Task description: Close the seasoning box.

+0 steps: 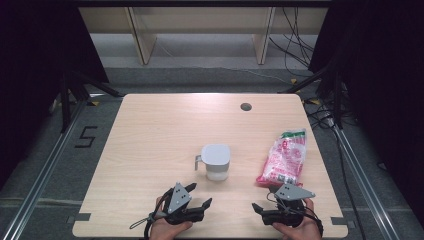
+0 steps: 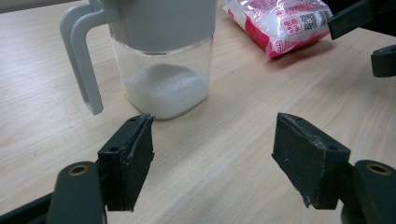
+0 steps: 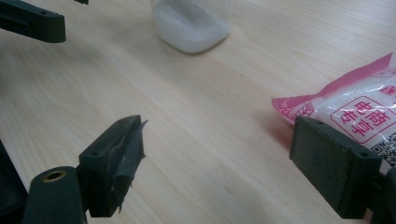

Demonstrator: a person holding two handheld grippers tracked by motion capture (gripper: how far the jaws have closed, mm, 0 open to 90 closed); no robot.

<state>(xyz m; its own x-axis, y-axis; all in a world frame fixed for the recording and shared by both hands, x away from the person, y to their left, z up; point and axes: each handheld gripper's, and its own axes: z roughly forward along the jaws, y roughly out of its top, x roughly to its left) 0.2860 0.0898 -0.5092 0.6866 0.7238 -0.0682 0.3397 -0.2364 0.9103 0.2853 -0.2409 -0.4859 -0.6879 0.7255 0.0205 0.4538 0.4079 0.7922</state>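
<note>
Left gripper (image 1: 204, 195) low over the wooden table (image 1: 150, 145), jaws spread wide, pinching nothing. Just ahead of it, clear jug (image 2: 161, 60) with grey lid and handle, upright, some white granules, probably sugar or salt, in the bottom; near the left jaw, not touching. Right gripper (image 3: 219, 168) likewise spread and empty, its right jaw just beside, maybe over, the near corner of the pink-and-white bag (image 3: 359, 107); contact hard to judge. Bag flat, ahead of the right gripper, well apart from the jug, both grippers held in hands near the table's edge
</note>
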